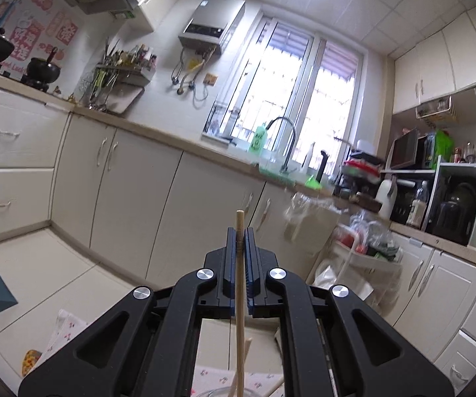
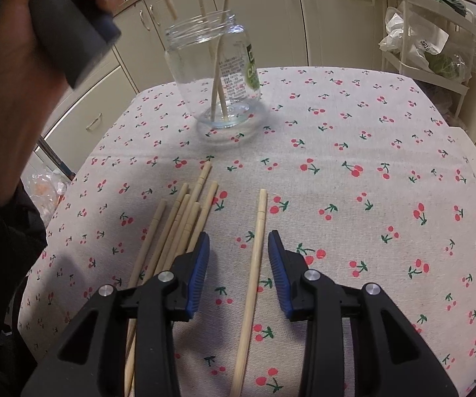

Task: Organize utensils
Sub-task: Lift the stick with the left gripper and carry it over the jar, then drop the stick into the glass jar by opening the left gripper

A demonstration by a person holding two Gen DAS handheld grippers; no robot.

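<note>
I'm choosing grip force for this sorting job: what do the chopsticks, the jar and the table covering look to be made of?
Chopsticks: pale, matte, uniform tan, so likely bamboo or light wood, unlacquered. Jar: clear with a threaded rim and printed label, probably glass, though clear plastic cannot be excluded. Tablecloth: visible weave and a cherry print, apparently cotton or linen fabric, matte.

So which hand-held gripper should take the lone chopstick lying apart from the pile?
Right. The right hand-held gripper is open and already straddles the lone chopstick on the tablecloth. The left hand-held gripper is shut on another chopstick, raised off the table.
</note>
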